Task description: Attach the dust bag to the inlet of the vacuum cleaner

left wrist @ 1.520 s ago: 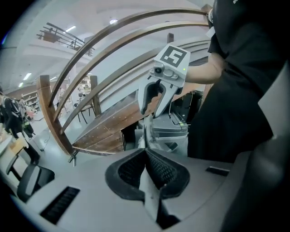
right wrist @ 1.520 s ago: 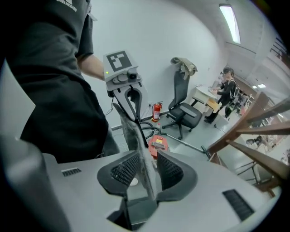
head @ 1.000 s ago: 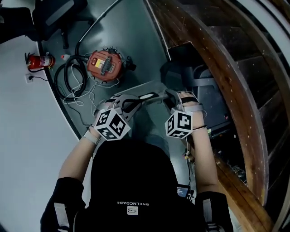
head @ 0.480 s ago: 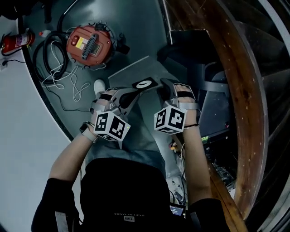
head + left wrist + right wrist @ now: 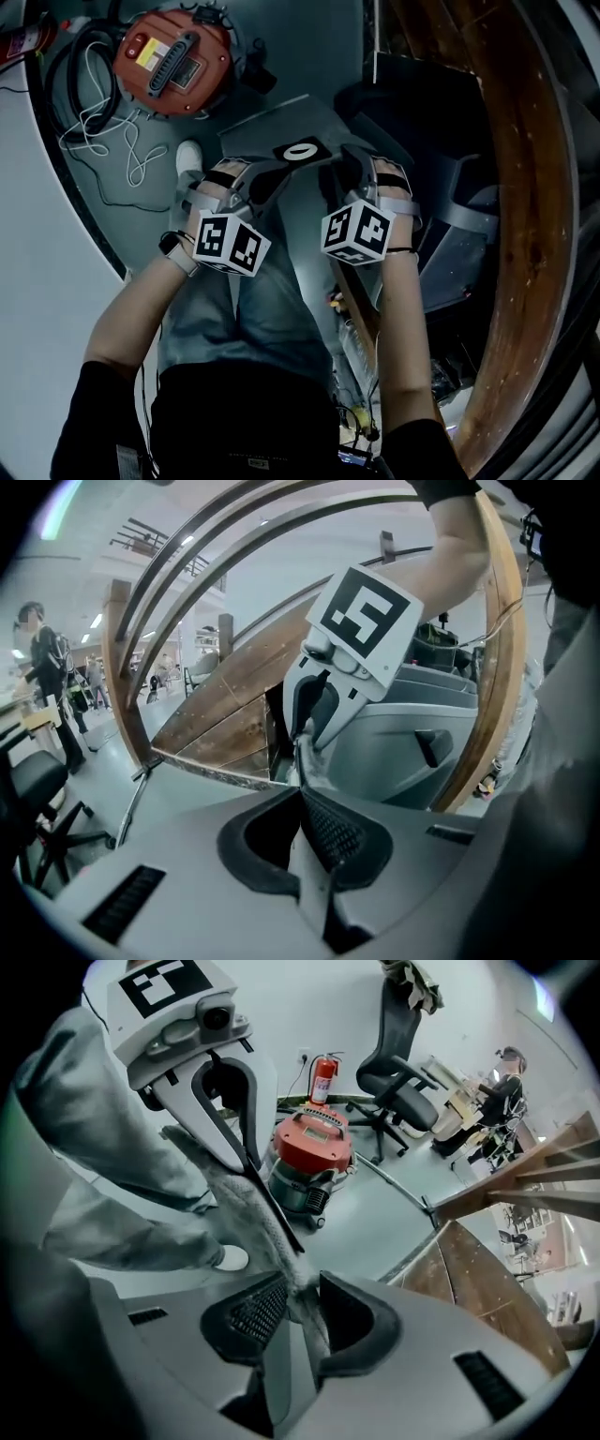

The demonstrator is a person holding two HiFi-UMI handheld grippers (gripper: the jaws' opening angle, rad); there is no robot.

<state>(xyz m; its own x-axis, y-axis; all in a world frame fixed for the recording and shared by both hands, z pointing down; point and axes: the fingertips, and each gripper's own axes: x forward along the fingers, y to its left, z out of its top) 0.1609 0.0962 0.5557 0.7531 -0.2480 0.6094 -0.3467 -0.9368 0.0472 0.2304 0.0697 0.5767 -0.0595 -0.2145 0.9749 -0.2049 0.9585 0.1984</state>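
In the head view a flat grey dust bag (image 5: 272, 127) with a black collar and white ring (image 5: 302, 150) hangs between my two grippers, above the floor. On its left edge my left gripper (image 5: 270, 176) is shut; the bag cloth runs between its pads (image 5: 302, 794). My right gripper (image 5: 349, 167) grips the opposite edge, with the fuzzy grey cloth (image 5: 239, 1194) pinched in its jaws (image 5: 298, 1302). The red vacuum cleaner (image 5: 173, 58) stands on the floor beyond the bag, up and to the left; the right gripper view shows the same vacuum cleaner (image 5: 314, 1152) past the bag.
A black hose and white cable (image 5: 89, 94) coil left of the vacuum. A fire extinguisher (image 5: 322, 1077) and an office chair (image 5: 398, 1049) stand by the wall. A curved wooden rail (image 5: 534, 234) and a grey machine (image 5: 450, 206) close off the right side. The person's white shoe (image 5: 187, 155) is below the vacuum.
Both grippers have come down together with the bag held between them. The vacuum has shifted up and left in the head view and looks larger.
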